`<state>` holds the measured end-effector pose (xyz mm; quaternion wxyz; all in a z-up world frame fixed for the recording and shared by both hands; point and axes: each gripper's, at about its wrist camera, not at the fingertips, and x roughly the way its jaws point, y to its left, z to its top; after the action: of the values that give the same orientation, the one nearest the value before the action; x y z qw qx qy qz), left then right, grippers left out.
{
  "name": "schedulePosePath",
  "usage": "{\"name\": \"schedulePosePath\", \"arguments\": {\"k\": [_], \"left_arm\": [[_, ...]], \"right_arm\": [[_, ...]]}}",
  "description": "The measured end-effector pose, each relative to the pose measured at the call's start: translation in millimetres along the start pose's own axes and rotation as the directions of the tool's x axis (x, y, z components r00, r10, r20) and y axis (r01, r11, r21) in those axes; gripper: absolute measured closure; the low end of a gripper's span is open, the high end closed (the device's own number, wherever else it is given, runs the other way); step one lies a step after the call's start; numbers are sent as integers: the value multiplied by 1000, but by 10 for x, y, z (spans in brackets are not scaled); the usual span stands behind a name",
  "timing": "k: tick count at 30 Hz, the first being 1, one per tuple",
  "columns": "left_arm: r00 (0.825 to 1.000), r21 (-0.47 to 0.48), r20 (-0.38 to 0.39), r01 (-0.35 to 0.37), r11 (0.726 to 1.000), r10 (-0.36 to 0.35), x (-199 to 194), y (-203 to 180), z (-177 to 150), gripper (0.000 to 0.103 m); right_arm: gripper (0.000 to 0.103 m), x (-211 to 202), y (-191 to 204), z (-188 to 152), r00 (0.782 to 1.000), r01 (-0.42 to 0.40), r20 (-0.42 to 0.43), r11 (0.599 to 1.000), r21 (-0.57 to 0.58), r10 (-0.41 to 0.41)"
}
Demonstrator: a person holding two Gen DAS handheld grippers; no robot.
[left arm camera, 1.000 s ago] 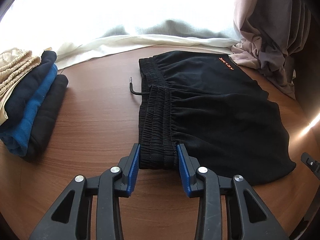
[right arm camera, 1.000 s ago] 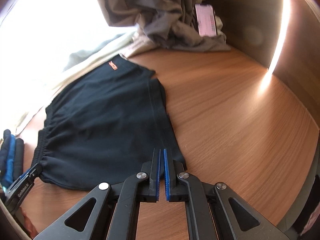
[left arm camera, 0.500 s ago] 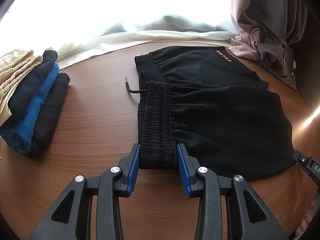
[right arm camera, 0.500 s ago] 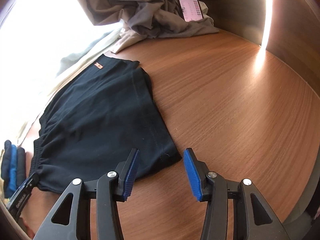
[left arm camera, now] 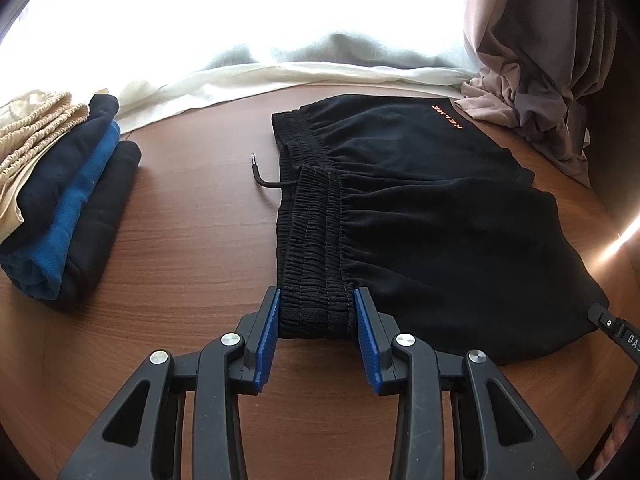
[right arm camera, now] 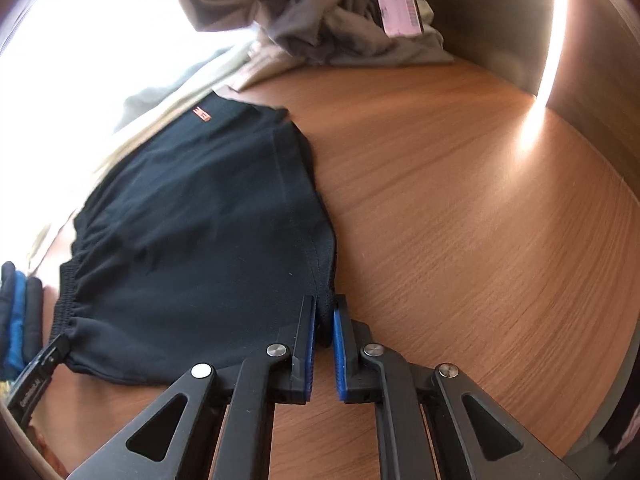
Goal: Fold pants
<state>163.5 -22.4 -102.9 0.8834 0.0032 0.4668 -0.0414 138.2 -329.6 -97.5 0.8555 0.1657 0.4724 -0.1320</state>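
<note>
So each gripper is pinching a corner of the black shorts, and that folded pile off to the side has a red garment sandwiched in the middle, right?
Not quite: the garment in the middle of the folded pile is blue, not red, as the left wrist view shows. The rest holds: the left gripper clamps the waistband end of the black shorts, and the right gripper pinches their hem corner.

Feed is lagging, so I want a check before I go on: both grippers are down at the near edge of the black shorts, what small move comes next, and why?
Probably lift both corners together and carry them toward the far edge. The left gripper is clamped on the ribbed elastic waistband of the black shorts, and the right gripper has just closed on the hem corner, so both near corners look held.
</note>
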Motion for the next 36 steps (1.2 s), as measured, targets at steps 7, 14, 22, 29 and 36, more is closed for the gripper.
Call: {"name": "schedulePosePath", "arguments": {"k": [7, 14, 22, 29, 36], "left_arm": [[1000, 2, 5, 21, 1000, -21, -276, -18, -41, 67], [998, -26, 54, 33, 999, -31, -711, 24, -68, 67], [994, -74, 106, -17, 997, 25, -1026, 62, -16, 67], [994, -125, 78, -67, 990, 77, -1029, 28, 73, 67], [987, -155, 78, -129, 980, 142, -912, 30, 280, 67]], "right_arm": [[94, -533, 43, 48, 995, -62, 83, 998, -16, 63], [94, -1125, 130, 71, 968, -126, 210, 989, -75, 139], [94, -1331, 161, 199, 951, -162, 246, 980, -114, 186], [94, -1217, 308, 605, 936, -214, 235, 953, -216, 264], [94, -1054, 596, 1046, 910, -244, 248, 912, -329, 333]]}}
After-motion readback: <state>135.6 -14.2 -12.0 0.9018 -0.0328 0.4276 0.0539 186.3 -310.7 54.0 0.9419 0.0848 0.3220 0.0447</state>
